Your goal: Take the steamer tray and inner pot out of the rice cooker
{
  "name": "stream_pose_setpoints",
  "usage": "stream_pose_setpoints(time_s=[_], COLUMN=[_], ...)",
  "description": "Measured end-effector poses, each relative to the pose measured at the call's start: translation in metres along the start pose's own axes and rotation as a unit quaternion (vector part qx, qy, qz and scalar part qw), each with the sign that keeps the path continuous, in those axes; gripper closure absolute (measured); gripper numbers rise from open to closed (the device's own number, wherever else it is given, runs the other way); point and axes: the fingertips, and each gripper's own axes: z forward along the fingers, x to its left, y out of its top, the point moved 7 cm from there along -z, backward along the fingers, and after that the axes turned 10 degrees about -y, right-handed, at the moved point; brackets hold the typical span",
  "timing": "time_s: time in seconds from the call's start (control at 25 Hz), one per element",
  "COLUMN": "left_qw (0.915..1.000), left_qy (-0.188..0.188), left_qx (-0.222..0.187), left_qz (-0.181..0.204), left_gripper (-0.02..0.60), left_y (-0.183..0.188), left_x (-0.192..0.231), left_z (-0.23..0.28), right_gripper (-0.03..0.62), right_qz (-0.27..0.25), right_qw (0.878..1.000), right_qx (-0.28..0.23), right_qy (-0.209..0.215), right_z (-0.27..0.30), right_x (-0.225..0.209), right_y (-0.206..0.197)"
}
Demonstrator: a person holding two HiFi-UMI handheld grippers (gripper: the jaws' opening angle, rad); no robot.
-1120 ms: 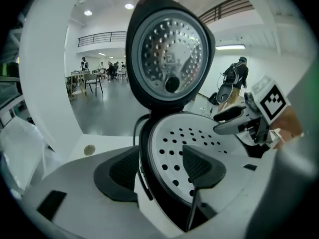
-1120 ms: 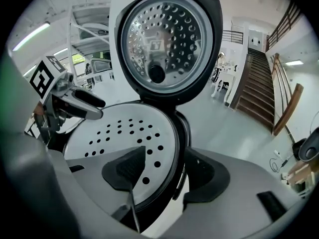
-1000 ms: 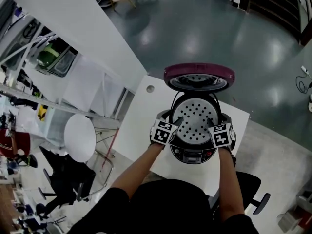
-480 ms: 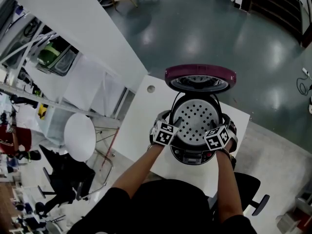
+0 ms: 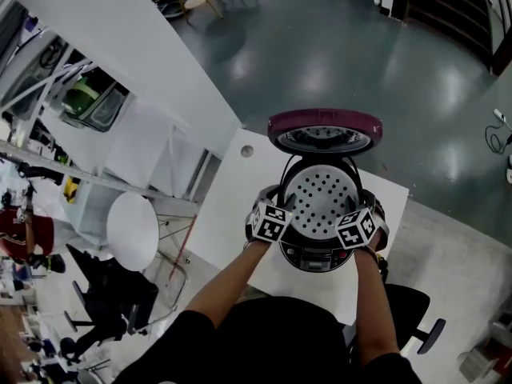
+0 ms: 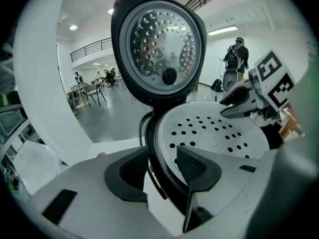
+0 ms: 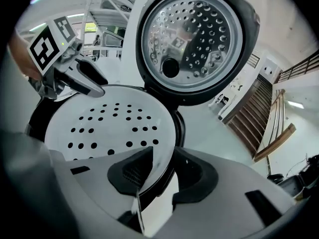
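Cooker [image 5: 317,254] stands on the white table [image 5: 228,214], at the edge nearest the person. Its lid [image 5: 324,126] is fully raised and upright behind the body, with the perforated inner plate facing forward.

Steamer tray [image 5: 320,198], white with round holes, is seated in the top of the cooker. It sits level, its rim resting inside the black collar.

Left gripper [image 5: 294,206] is at the tray's left edge, angled downward. Its jaws are closing. The left gripper view shows one pad over the tray's inner surface and the other outside the collar, with the tray rim between them. A gap remains, so no firm pinch is evident.

Right gripper [image 5: 346,208] is at the tray's right edge, likewise angled downward, jaws closing. The right gripper view shows the tray rim passing between the pads: the inner pad lies close against the rim, and the outer pad stands clear of the collar.

The two grippers face each other across the tray.
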Motion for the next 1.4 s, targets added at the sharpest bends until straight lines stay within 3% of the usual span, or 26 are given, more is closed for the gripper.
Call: stream_pose_setpoints(time_s=[0.28, 1.0, 1.28, 1.4], left_qw=[0.9988, 0.9943, 0.9887, 0.9844], left_qy=[0.023, 0.045, 0.052, 0.049], left_qx=[-0.009, -0.096, -0.139, -0.167], left_qz=[0.042, -0.003, -0.020, -0.030], left_gripper=[0.486, 0.515, 0.523, 0.529], left_y=[0.007, 0.051, 0.076, 0.072], left_x=[-0.005, -0.013, -0.018, -0.012], left_z=[-0.004, -0.055, -0.076, -0.099], right_gripper=[0.482, 0.507, 0.511, 0.511], right_qz=[0.009, 0.050, 0.049, 0.051], right_qw=[0.999, 0.993, 0.989, 0.987], right_qx=[-0.034, -0.090, -0.118, -0.123], right_qy=[-0.016, -0.052, -0.078, -0.093], right_z=[-0.014, -0.056, -0.073, -0.088], right_x=[-0.005, -0.037, -0.055, -0.043], right_y=[0.014, 0.042, 0.055, 0.066])
